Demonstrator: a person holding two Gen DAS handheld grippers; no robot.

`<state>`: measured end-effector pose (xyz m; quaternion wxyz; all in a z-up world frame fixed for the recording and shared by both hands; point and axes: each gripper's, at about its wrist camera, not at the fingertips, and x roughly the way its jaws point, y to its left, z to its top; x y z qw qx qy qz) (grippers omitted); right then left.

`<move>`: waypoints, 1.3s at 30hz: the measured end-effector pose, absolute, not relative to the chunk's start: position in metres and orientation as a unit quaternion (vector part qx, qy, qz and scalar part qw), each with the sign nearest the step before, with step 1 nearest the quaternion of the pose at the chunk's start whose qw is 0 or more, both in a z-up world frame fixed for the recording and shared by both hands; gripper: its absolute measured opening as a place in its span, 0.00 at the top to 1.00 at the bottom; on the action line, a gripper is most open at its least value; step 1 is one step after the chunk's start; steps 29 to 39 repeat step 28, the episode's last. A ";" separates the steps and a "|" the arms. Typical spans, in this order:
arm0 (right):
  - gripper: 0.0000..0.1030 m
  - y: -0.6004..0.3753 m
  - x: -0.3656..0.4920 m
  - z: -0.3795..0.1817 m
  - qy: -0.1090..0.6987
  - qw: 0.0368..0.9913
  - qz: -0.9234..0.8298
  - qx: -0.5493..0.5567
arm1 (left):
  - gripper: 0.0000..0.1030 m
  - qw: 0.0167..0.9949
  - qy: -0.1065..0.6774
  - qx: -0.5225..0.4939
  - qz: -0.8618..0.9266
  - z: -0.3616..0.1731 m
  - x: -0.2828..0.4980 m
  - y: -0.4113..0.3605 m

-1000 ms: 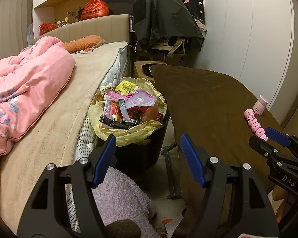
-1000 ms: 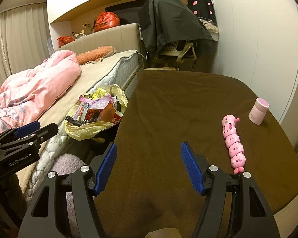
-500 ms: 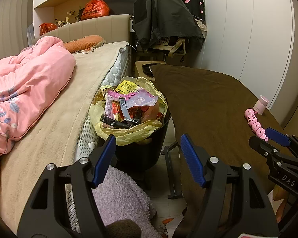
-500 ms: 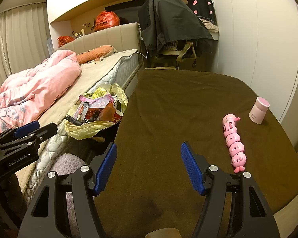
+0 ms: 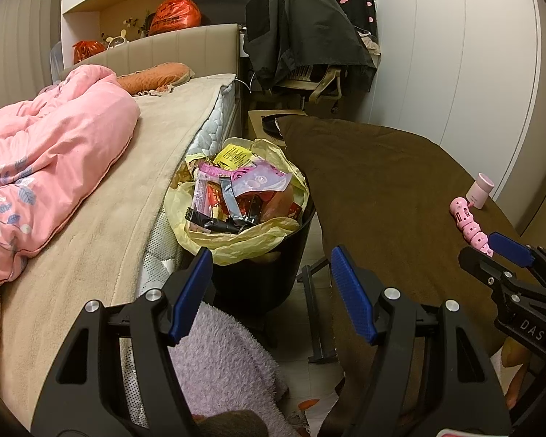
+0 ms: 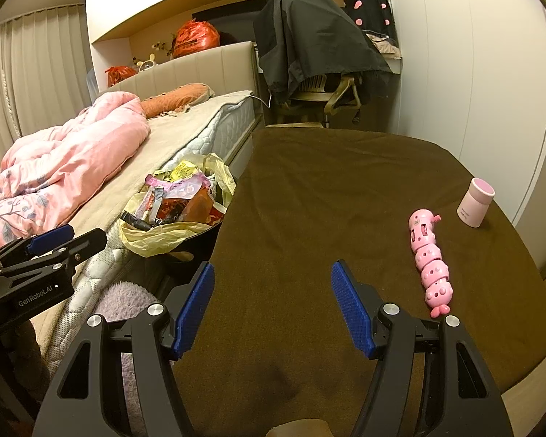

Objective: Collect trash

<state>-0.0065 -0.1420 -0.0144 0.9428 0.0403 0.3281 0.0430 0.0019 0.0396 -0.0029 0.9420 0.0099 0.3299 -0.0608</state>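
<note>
Bed (image 5: 102, 218): ran along the left, pink quilt (image 5: 36, 160) heaped on it
Table (image 6: 338, 196): brown cloth over it, to the right of the bin; pink caterpillar toy (image 6: 428, 262) and pale pink cup (image 6: 475, 207) stood near its right edge, just beside each other
Bin (image 5: 265, 276): black, on the floor in the gap between bed and table, touching or nearly touching the mattress side
Bag (image 5: 236, 244): thin yellow liner, rim folded out over the bin and crumpled; judged very light, soft, easy to tear; best taken at the loose near rim, bunched, not pinched single-layer
Trash (image 5: 236, 196): wrappers and foil packets heaped above the rim; judged light, slick, likely to spill if the bag tipped
Left gripper (image 5: 271, 293): jaws spread wide, nothing between them, hovering short of the bin, aimed at its near rim
Right gripper (image 6: 269, 306): jaws spread wide, empty, above the near end of the table, well apart from toy and cup
</note>
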 end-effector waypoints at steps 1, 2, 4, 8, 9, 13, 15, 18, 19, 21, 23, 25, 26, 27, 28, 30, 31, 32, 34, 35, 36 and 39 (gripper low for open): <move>0.39 -0.142 -0.006 -0.014 0.328 0.943 0.043 0.040 | 0.38 0.942 0.329 0.010 -0.060 -0.003 0.001 0.040; 0.39 -0.141 -0.006 -0.014 0.328 0.943 0.043 0.040 | 0.38 0.942 0.329 0.010 -0.061 -0.004 0.002 0.041; 0.39 -0.141 -0.006 -0.015 0.328 0.943 0.044 0.040 | 0.38 0.942 0.329 0.009 -0.060 -0.004 0.001 0.042; 0.39 -0.140 -0.006 -0.015 0.328 0.943 0.045 0.039 | 0.38 0.942 0.330 0.007 -0.057 -0.003 0.002 0.045; 0.39 -0.139 -0.006 -0.015 0.329 0.943 0.046 0.038 | 0.38 0.943 0.328 0.006 -0.056 -0.003 0.002 0.046; 0.39 -0.136 -0.005 -0.015 0.332 0.941 0.050 0.034 | 0.38 0.944 0.326 0.006 -0.054 -0.002 0.002 0.047; 0.39 -0.135 -0.004 -0.015 0.331 0.942 0.052 0.031 | 0.38 0.944 0.324 0.006 -0.052 -0.001 0.002 0.048; 0.39 -0.134 -0.004 -0.015 0.330 0.942 0.053 0.027 | 0.38 0.944 0.325 0.004 -0.050 -0.002 0.003 0.050; 0.39 -0.133 -0.004 -0.015 0.330 0.942 0.053 0.026 | 0.38 0.943 0.328 0.000 -0.050 -0.002 0.003 0.051; 0.39 -0.133 -0.002 -0.016 0.333 0.941 0.055 0.025 | 0.38 0.942 0.333 -0.006 -0.049 -0.003 0.005 0.052; 0.39 -0.136 0.002 -0.016 0.336 0.940 0.058 0.022 | 0.38 0.941 0.336 -0.006 -0.045 -0.004 0.007 0.052; 0.39 -0.150 0.008 -0.012 0.333 0.940 0.072 0.030 | 0.38 0.938 0.343 -0.009 -0.046 -0.004 0.014 0.048; 0.39 -0.163 0.014 -0.007 0.329 0.940 0.079 0.039 | 0.38 0.937 0.346 -0.012 -0.053 -0.005 0.018 0.043; 0.38 -0.174 0.020 -0.004 0.326 0.941 0.080 0.043 | 0.37 0.936 0.347 -0.013 -0.057 -0.005 0.024 0.039; 0.33 -0.197 0.034 0.002 0.321 0.943 0.081 0.042 | 0.34 0.935 0.348 -0.013 -0.060 -0.006 0.032 0.031; 0.33 -0.197 0.034 0.002 0.321 0.943 0.081 0.042 | 0.34 0.935 0.348 -0.013 -0.060 -0.006 0.032 0.031; 0.33 -0.197 0.034 0.002 0.321 0.943 0.081 0.042 | 0.34 0.935 0.348 -0.013 -0.060 -0.006 0.032 0.031; 0.33 -0.197 0.034 0.002 0.321 0.943 0.081 0.042 | 0.34 0.935 0.348 -0.013 -0.060 -0.006 0.032 0.031; 0.33 -0.197 0.034 0.002 0.321 0.943 0.081 0.042 | 0.34 0.935 0.348 -0.013 -0.060 -0.006 0.032 0.031; 0.33 -0.197 0.034 0.002 0.321 0.943 0.081 0.042 | 0.34 0.935 0.348 -0.013 -0.060 -0.006 0.032 0.031; 0.33 -0.197 0.034 0.002 0.321 0.943 0.081 0.042 | 0.34 0.935 0.348 -0.013 -0.060 -0.006 0.032 0.031; 0.33 -0.197 0.034 0.002 0.321 0.943 0.081 0.042 | 0.34 0.935 0.348 -0.013 -0.060 -0.006 0.032 0.031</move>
